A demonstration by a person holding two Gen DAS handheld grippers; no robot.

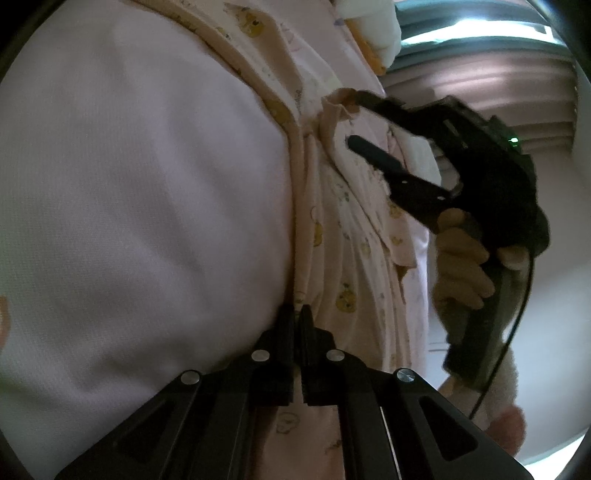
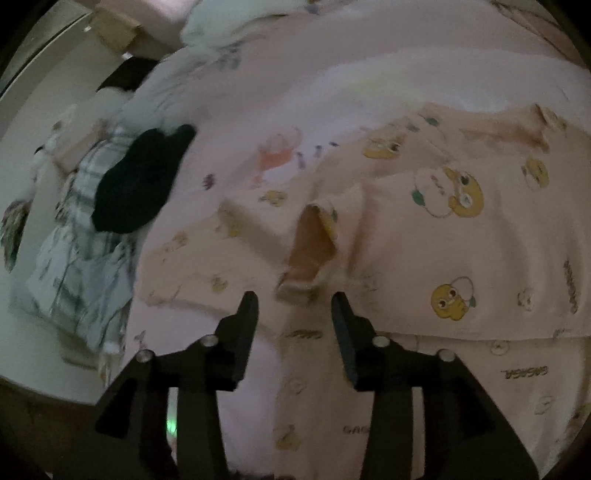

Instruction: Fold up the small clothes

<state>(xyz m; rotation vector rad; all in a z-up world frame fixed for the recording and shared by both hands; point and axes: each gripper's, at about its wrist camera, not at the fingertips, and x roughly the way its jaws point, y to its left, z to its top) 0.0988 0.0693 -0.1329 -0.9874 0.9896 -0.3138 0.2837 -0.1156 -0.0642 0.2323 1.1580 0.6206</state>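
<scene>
A small pale pink garment printed with yellow cartoon faces lies rumpled on a pink sheet. My left gripper is shut on a seam edge of it, and the fabric runs away from the pinch in long folds. Farther along the same garment, my right gripper is held by a person's hand; its jaws stand apart around a raised fold. In the right wrist view the right gripper is open. A standing cuff-like fold of the garment sits just beyond the gap, and the pads are not pressing on it.
To the left on the sheet lie a black cloth and a checked garment. White cloth and a cardboard box sit at the far edge. White folded items rest at the top of the left wrist view.
</scene>
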